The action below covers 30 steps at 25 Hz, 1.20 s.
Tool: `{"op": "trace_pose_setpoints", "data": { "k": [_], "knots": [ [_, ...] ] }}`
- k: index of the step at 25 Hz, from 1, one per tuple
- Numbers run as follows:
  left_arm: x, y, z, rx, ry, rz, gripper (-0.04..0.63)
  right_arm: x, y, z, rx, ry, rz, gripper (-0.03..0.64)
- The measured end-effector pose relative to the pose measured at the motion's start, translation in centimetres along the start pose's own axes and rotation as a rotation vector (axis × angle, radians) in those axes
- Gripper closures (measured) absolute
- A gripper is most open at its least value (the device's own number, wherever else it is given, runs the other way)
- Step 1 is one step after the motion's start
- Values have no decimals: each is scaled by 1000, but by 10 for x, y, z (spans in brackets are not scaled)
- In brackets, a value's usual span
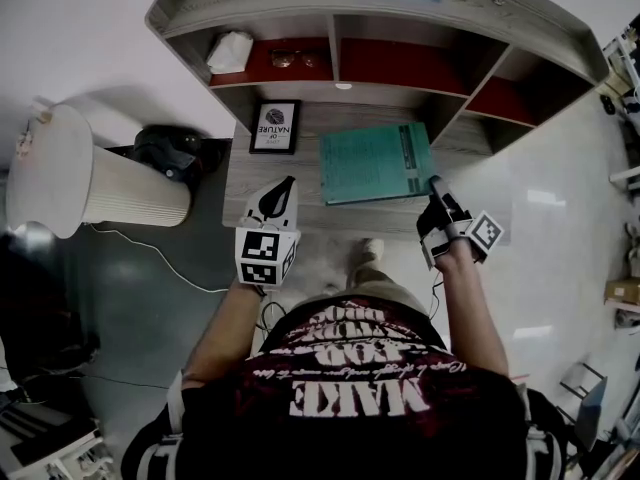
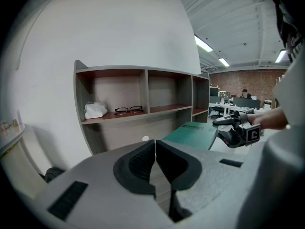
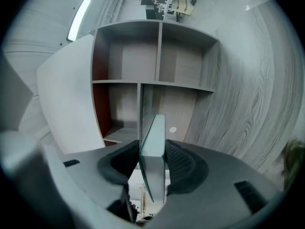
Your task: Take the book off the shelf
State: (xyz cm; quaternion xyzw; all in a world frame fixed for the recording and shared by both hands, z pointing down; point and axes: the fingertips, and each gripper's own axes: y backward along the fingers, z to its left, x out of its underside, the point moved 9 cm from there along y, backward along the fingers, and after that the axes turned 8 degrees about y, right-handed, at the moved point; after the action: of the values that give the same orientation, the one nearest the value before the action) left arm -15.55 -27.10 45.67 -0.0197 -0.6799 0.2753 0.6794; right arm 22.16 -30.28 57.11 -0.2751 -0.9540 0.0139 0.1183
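The left gripper (image 1: 285, 186) is shut and nothing is held in it, so no help is given from that side. The green book (image 1: 372, 163) is held out flat, just in front of the grey wooden shelf (image 1: 180, 10). It is pinched at one edge only by the right gripper (image 1: 436, 186), with the jaws closed partway onto it. The book could be tipped or dropped, because its thin, smooth cover might slip between the dark ribbed pads.
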Motion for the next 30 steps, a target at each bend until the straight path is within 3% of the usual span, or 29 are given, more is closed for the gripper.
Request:
{"op": "trace_pose_setpoints", "data": {
  "k": [14,21,24,30],
  "knots": [
    [9,-4,10,-37,29,27,583,23,-15,-96,212,6,48,440],
    [8,-8,8,-32,13,26,583,36,-16,-131,216,11,43,439],
    [7,-7,9,-34,9,33,583,38,-8,-151,286,59,63,438],
    [5,1,10,-38,-1,37,582,48,4,-172,483,293,250,436]
  ]
}}
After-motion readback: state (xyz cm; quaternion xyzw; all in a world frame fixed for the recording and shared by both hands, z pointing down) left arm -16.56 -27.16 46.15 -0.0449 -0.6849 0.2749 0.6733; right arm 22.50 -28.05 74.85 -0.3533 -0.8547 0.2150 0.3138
